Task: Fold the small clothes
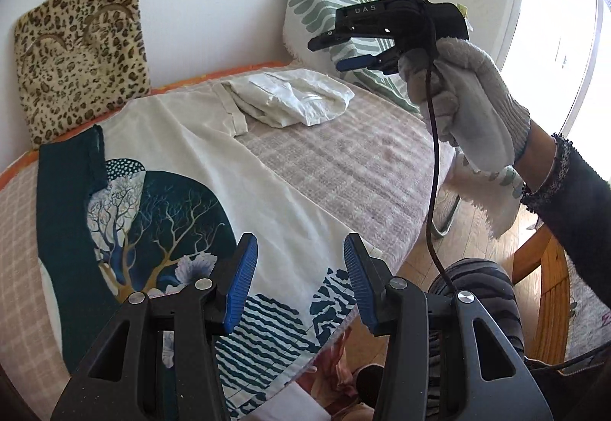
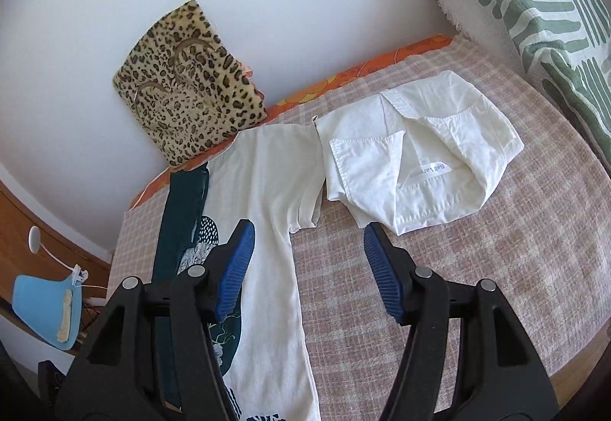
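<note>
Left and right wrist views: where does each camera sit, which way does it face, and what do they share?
Left wrist: on the left gripper, looking down across the bed at the printed shirt; the gloved hand with the right gripper shows.
Right wrist: on the right gripper, facing the white shirt; jaws open, no hand.
Shared: both shirts, leopard cushion, striped pillow.

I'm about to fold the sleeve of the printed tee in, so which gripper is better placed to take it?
Probably the right gripper: it hangs open just short of the cream tree-print T-shirt's sleeve end. The left gripper, also open, sits over the hem.
</note>
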Demonstrator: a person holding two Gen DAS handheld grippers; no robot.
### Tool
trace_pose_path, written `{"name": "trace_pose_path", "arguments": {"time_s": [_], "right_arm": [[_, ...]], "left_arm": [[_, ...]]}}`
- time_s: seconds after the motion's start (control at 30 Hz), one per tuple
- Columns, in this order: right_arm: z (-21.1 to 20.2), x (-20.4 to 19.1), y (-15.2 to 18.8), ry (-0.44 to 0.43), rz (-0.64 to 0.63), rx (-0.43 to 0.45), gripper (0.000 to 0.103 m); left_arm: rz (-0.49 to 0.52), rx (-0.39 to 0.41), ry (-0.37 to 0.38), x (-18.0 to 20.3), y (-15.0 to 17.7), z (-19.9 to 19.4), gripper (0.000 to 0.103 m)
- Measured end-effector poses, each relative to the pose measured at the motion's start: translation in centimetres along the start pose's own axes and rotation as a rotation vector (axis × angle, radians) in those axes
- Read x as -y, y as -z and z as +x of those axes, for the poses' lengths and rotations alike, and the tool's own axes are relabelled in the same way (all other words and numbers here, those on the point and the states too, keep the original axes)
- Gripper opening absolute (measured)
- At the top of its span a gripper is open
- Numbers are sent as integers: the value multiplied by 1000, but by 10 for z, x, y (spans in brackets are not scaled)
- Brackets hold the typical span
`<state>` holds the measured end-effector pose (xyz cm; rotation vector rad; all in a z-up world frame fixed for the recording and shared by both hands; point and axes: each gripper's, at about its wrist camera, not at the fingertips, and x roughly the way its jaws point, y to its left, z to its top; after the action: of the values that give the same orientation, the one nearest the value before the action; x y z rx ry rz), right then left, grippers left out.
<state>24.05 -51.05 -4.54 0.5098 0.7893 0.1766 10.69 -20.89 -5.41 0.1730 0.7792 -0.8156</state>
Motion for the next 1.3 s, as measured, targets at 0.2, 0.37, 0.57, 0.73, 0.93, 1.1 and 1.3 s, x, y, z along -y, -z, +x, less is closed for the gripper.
{"name": "trace_pose_path", "arguments": {"time_s": [0.2, 0.37, 0.57, 0.73, 0.93, 1.1, 1.3], "right_arm": [[2, 24, -22, -33, 14, 3, 63], [12, 26, -45, -63, -23, 1, 63], [44, 18, -70, -102, -54, -19, 67], [91, 3, -87, -81, -104, -60, 67], [157, -20, -121, -66, -184, -110, 67], [219, -30, -140, 10, -212, -161, 67], [278, -29, -141, 118, -255, -240, 67]], "left_arm": [[130, -77, 59, 50, 12, 52, 45], [195, -140, 25, 69, 22, 78, 46], [184, -172, -18, 66, 22, 100, 46], [181, -136, -30, 59, 25, 109, 30], [43, -107, 35, 29, 22, 108, 5], [-15, -93, 65, 20, 25, 104, 4], [-116, -78, 114, 8, 29, 100, 4]]}}
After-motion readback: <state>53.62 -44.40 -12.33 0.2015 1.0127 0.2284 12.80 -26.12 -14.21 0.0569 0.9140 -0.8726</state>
